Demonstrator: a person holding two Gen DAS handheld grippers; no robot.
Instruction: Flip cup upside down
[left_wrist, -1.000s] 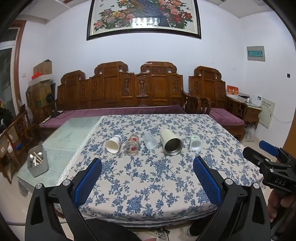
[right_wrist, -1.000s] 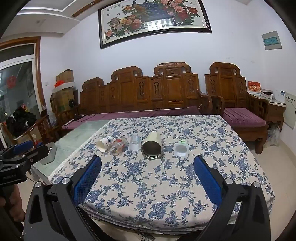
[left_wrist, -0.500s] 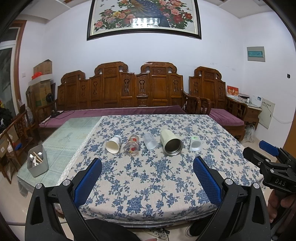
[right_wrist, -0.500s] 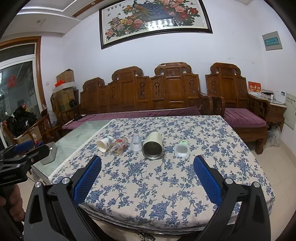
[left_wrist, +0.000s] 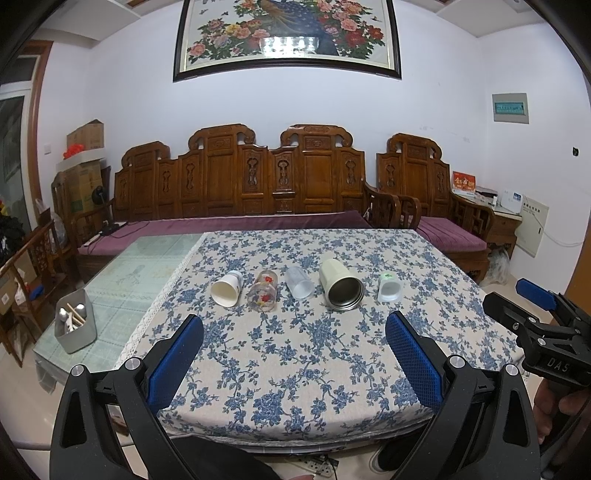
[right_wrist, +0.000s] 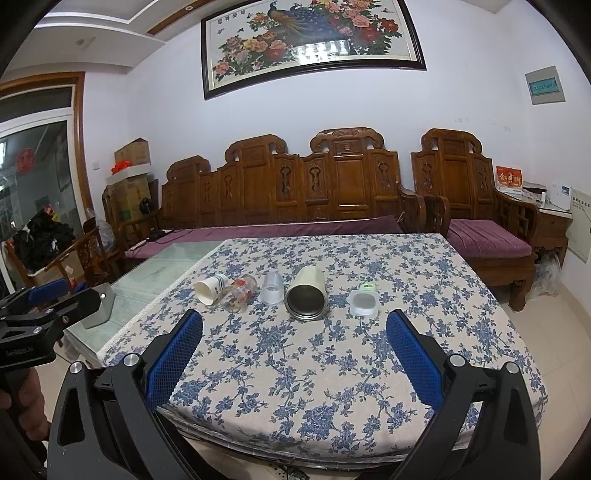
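Nothing moved; five cups (left_wrist: 342, 284) sideways.

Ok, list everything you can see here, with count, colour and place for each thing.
paper cup: 1, white, on its side, left end of the row
glass cup: 1, clear with red flowers, on its side
plastic cup: 1, clear, on its side
tumbler: 1, cream with steel inside, on its side
small cup: 1, white, right end
tablecloth: 1, blue floral, on the table
utensil bin: 1, grey, left, on glass table
wooden sofa: brown, behind
painting: 1, on the wall
left gripper: open
right gripper: open
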